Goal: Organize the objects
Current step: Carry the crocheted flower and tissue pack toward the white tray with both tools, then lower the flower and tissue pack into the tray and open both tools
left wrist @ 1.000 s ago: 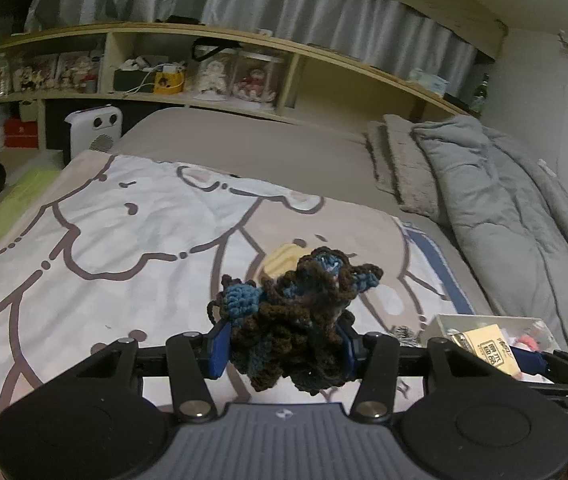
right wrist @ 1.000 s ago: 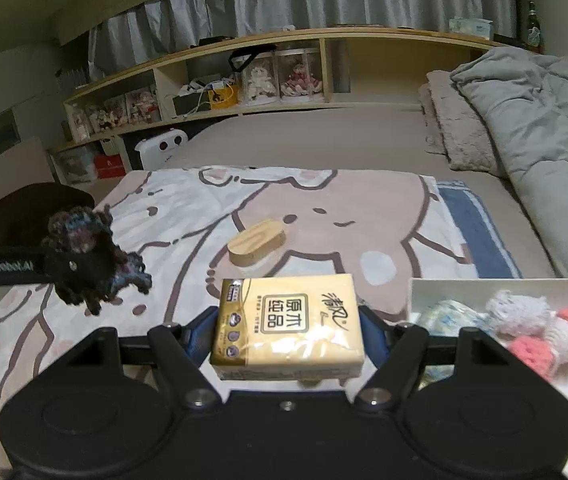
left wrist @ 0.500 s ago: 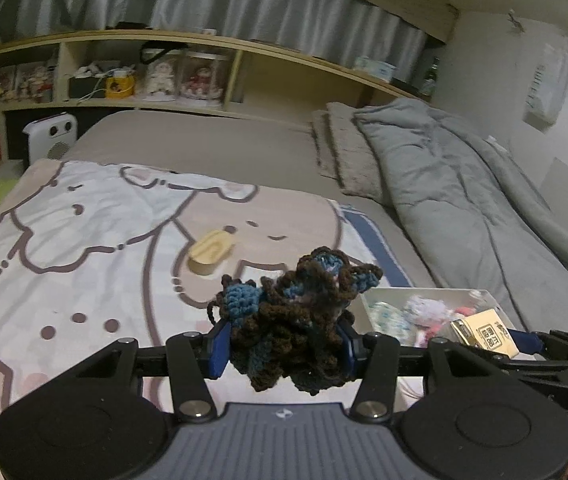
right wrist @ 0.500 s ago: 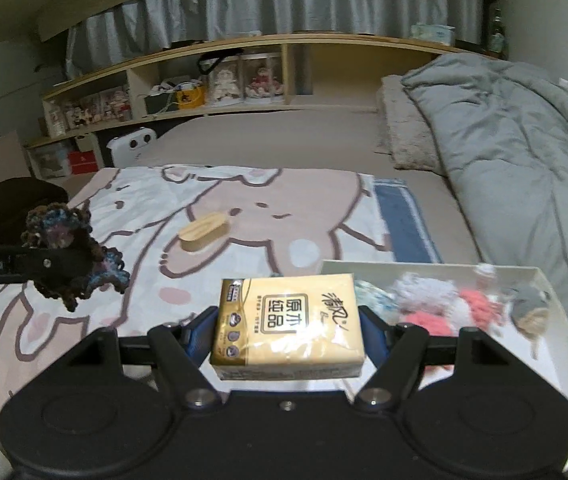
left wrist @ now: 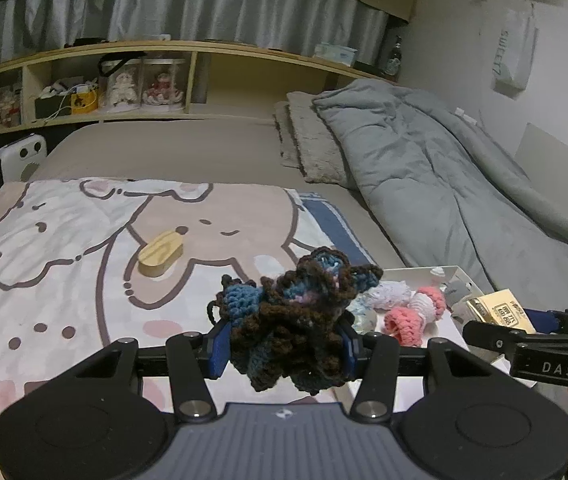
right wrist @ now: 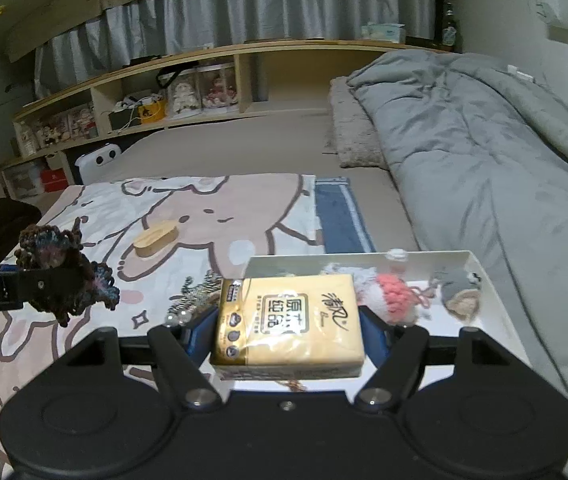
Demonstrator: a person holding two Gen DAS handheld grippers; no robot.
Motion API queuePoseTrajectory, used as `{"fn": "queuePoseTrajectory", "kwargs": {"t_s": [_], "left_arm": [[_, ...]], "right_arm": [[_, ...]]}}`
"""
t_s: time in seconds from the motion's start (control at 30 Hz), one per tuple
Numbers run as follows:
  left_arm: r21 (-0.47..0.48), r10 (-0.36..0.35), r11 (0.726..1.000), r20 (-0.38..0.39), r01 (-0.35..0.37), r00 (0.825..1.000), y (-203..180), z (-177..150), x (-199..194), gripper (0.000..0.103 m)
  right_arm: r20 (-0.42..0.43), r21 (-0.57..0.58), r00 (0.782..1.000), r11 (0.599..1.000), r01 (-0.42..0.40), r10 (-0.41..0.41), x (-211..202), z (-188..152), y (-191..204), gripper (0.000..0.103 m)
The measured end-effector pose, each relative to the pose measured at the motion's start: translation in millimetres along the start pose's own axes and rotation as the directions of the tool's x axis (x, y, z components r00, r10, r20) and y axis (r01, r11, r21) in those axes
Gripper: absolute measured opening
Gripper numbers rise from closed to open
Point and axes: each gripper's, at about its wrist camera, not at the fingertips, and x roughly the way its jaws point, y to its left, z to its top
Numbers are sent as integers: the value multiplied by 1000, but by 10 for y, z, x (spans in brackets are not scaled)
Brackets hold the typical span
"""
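Note:
My left gripper [left wrist: 284, 350] is shut on a brown and blue crochet piece [left wrist: 292, 316], held above the cartoon blanket just left of a white tray [left wrist: 458, 270]. It also shows in the right wrist view [right wrist: 64, 276]. My right gripper [right wrist: 288, 338] is shut on a yellow tissue pack [right wrist: 290, 316], held over the near left part of the white tray [right wrist: 480, 264]. The pack also shows in the left wrist view [left wrist: 500, 312]. The tray holds pink, white and grey crochet items [right wrist: 394, 292].
A wooden oval block [right wrist: 155, 239] lies on the cartoon blanket [right wrist: 96, 216]. A striped bead item [right wrist: 198, 288] lies left of the tray. A grey duvet [right wrist: 504, 152] fills the right side. Shelves [right wrist: 204, 92] line the far wall.
Both grippers have moved right toward the white tray with their loads. The tray now lies under the tissue pack and close beside the crochet piece.

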Motion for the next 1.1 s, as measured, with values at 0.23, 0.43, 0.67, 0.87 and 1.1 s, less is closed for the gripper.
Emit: {"fn": "queuePoseTrajectory", "kwargs": {"t_s": [0.23, 0.43, 0.67, 0.87, 1.1], "left_arm": [[52, -15, 999, -5, 15, 1000, -312, 50, 96, 52], [97, -48, 994, -28, 51, 998, -657, 75, 275, 52], [143, -93, 984, -67, 102, 993, -1097, 84, 542, 52], [178, -120, 974, -106, 137, 987, -1454, 85, 793, 52], [205, -179, 956, -160, 210, 971, -1820, 92, 1113, 52]], "right_arm": [[7, 41, 1000, 999, 25, -26, -82, -30, -294, 74], [-3, 77, 998, 995, 64, -64, -107, -118, -615, 74], [-33, 136, 994, 985, 108, -104, -83, -263, -1034, 74], [-58, 139, 990, 981, 137, -131, -10, -394, -1283, 74], [-96, 120, 987, 983, 138, -127, 171, -577, -1434, 74]]}}
